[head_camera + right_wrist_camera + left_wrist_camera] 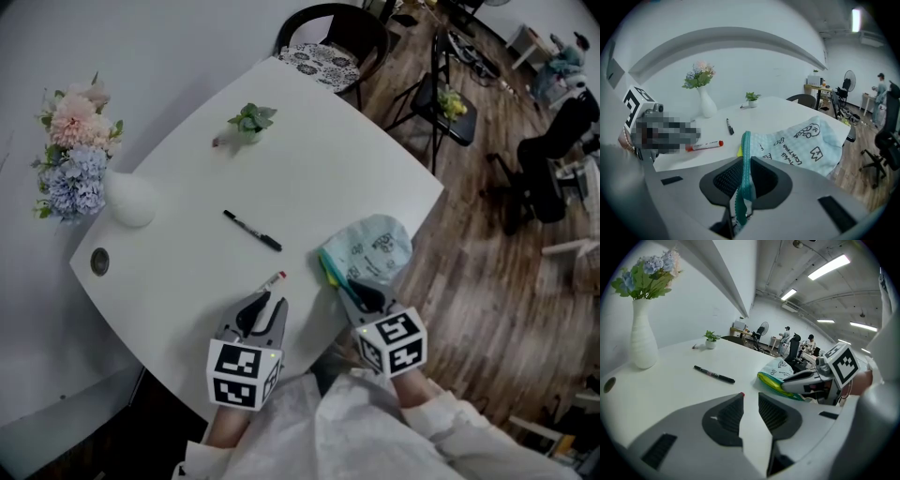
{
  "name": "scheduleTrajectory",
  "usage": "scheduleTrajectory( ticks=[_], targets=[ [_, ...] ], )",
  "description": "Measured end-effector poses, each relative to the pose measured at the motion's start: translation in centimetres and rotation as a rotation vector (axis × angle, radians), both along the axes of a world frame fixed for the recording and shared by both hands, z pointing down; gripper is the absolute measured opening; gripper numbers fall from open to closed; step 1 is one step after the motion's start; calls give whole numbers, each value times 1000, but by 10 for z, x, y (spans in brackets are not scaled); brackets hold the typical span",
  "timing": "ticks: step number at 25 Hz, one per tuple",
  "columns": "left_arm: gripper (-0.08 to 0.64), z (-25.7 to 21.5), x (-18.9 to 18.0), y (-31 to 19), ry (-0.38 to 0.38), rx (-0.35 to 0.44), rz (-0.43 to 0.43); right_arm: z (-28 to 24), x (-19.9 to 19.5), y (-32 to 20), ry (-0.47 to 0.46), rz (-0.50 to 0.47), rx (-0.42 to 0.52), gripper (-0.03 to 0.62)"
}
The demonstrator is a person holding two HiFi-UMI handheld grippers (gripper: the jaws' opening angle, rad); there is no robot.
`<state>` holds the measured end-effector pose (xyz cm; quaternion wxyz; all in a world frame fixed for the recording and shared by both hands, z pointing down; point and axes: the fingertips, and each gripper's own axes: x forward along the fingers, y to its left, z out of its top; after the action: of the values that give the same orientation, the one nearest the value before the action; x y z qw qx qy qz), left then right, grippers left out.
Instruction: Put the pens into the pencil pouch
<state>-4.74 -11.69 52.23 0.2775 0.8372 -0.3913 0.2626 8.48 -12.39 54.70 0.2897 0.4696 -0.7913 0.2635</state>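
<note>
At table [281,141] edge, pale-blue printed pouch [377,246]

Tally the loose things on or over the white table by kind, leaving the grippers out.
Pens: 2, the black pen and the red-capped pen
Pencil pouch: 1
Vase of flowers: 1
Small potted plant: 1
Total: 5
</note>
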Motion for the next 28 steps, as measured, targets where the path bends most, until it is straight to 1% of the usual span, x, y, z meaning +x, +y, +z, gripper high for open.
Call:
scheduleTrajectory(
  ticks=[4, 9, 12, 14, 19, 25, 28],
  targets=[
    [95, -2, 1, 7, 3, 8, 17, -16, -3, 3, -28, 10, 33, 48],
    [95, -12, 3, 13, 18, 30, 29, -41, -18, 8, -137, -9, 71, 45],
    [95, -18, 2, 17, 18, 42, 38, -60, -24, 11, -166, -28, 114, 43],
    [95, -21, 1, 18, 20, 53, 39, -71, -27, 12, -195, -23, 132, 43],
    [95, -32, -1, 16, 33, 89, 29, -98, -30, 12, -289, 0, 154, 43],
    [95, -43, -11, 6, 40, 142, 4, -119, -35, 6, -364, -16, 185, 43],
    [94, -49, -14, 2, 41, 160, -12, -129, -36, 2, -422, -8, 179, 43]
  ],
)
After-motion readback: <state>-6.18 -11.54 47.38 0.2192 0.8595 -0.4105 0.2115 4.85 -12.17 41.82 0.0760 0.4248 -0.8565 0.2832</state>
